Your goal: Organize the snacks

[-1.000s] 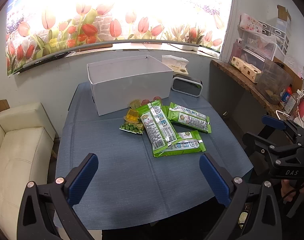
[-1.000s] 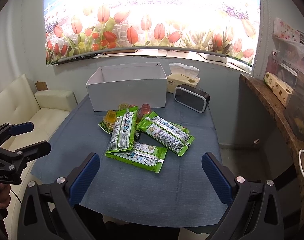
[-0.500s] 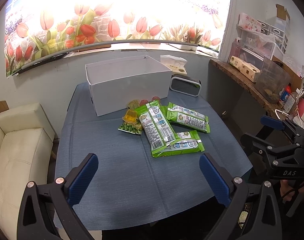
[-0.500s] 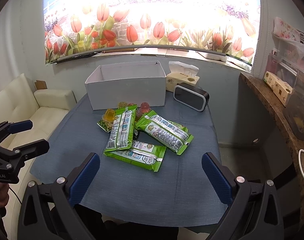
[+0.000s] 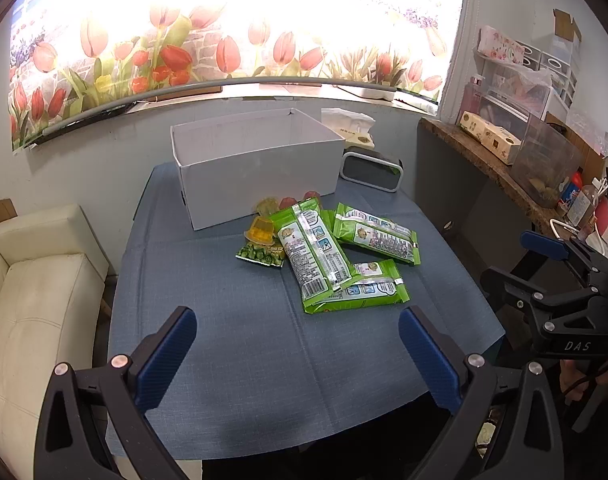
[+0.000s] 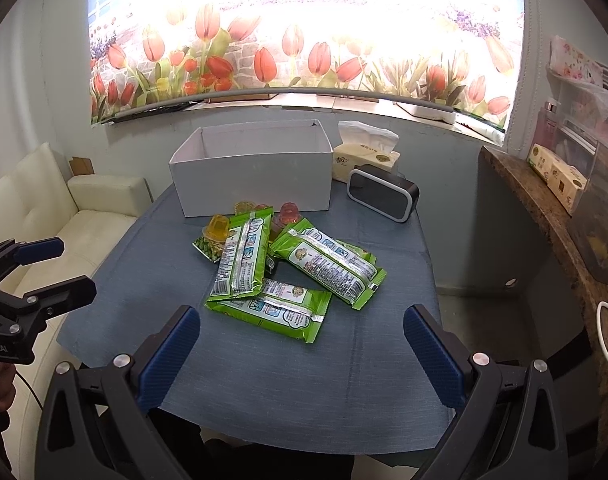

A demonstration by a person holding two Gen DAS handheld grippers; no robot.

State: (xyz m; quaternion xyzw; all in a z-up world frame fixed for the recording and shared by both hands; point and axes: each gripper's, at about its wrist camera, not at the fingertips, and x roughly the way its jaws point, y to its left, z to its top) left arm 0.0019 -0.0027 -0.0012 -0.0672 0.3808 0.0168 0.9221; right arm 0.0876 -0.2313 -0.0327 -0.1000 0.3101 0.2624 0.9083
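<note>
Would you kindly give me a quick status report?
Left gripper and right gripper open, empty. Snack packs piled before white box. Nothing blocking.

Both wrist cameras look down from the near table (image 5: 232, 344) edge, sharing the centre-frame snack pile (image 6: 288, 264) and white box (image 5: 256, 168).

The right gripper (image 6: 300, 350) hangs above the blue tablecloth (image 6: 264, 368), fingers wide apart and empty; ahead lie three green snack packets (image 6: 276, 276) in a loose pile, jelly cups (image 6: 218, 230) behind them; the white box (image 6: 252, 184) stands further back.
</note>
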